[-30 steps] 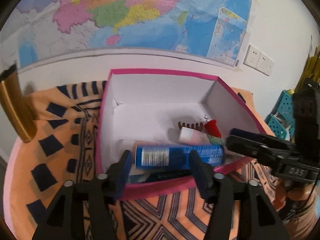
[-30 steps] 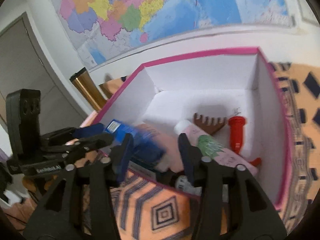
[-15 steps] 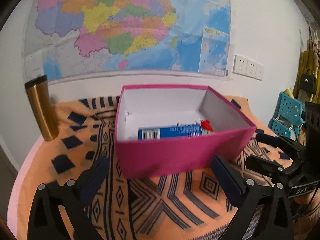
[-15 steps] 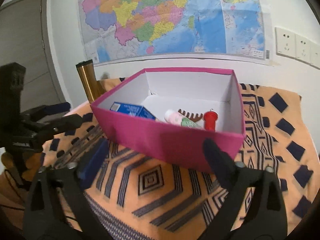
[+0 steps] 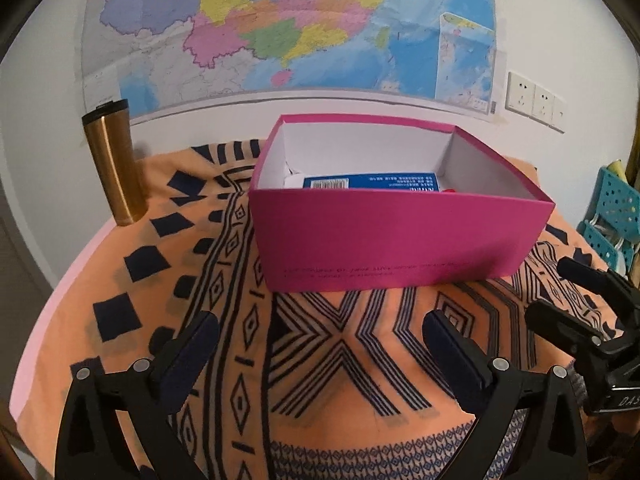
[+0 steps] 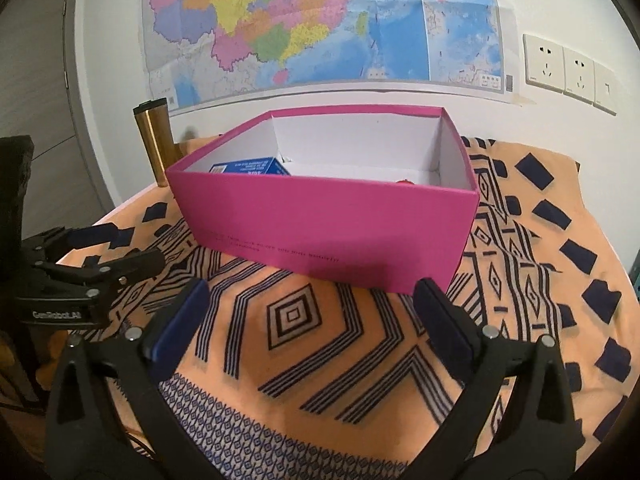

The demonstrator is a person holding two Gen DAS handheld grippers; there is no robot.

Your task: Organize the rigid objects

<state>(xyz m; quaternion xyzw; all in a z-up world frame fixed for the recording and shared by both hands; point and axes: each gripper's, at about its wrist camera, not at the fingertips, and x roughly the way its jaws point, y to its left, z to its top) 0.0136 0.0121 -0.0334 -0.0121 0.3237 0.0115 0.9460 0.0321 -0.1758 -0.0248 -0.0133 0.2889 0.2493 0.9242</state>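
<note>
A pink box (image 5: 400, 240) (image 6: 328, 224) with a white inside stands on the patterned orange cloth. A blue carton (image 5: 372, 182) (image 6: 250, 168) lies in it, only its top showing over the near wall. A sliver of something red (image 6: 406, 180) peeks over the rim; the other contents are hidden. My left gripper (image 5: 320, 336) hangs open over the cloth in front of the box, nothing between its fingers. My right gripper (image 6: 312, 300) is likewise open and empty, just short of the box's near wall. Each gripper also shows at the edge of the other's view.
A gold tumbler (image 5: 116, 164) (image 6: 156, 140) stands at the cloth's back left, near the wall with a map. A blue perforated basket (image 5: 612, 216) sits beyond the right edge. Wall sockets (image 6: 560, 68) are at the right. The cloth (image 5: 340, 360) drapes over the table's front edge.
Both grippers were narrower over the box around the blue carton; they have opened wide, let it go into the box, and drawn back and down to the front of the box.
</note>
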